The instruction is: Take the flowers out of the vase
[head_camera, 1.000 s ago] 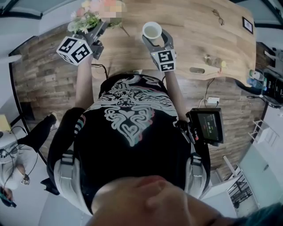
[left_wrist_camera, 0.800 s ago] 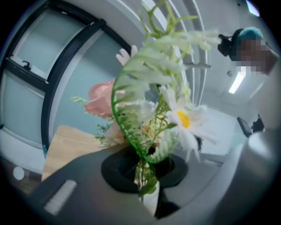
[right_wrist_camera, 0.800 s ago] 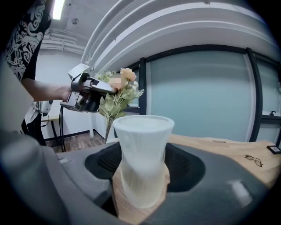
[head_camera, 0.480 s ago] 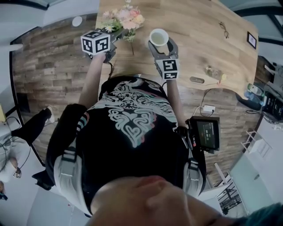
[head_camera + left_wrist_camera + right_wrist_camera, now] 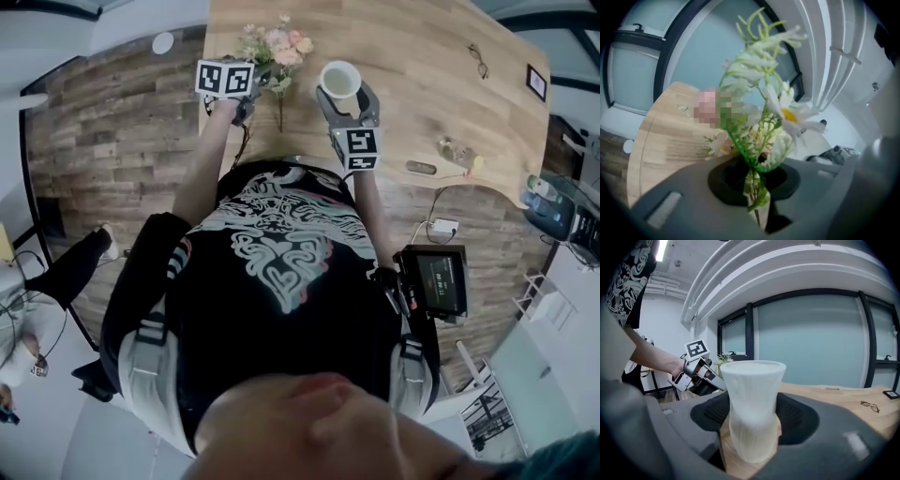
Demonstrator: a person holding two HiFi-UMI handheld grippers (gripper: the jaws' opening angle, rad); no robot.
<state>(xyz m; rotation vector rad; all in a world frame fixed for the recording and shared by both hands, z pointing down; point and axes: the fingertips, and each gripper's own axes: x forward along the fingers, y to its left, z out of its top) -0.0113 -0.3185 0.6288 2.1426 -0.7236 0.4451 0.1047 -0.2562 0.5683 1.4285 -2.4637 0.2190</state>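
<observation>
Both grippers are gripping something. The left gripper (image 5: 757, 206) is clamping the flowers (image 5: 759, 117) by the stems, and they are already out, hanging just left of the vase (image 5: 752, 408) over the table (image 5: 422, 84). The right gripper (image 5: 345, 94) is squeezing the empty vase at its waist, likely bracing it against tipping.

No word, number or brand can be read anywhere. In the head view, the cube (image 5: 225, 78) on the left gripper (image 5: 255, 86), upper left of centre, and the cube (image 5: 355, 148) on the right gripper (image 5: 340, 101), upper centre, bear only black-and-white square marker patterns. The left one shows again at the left of the right gripper view. The black shirt (image 5: 277, 248) carries an ornamental white print without letters. The small screen (image 5: 441, 279), right of centre, glows reddish, its content too small to read.
</observation>
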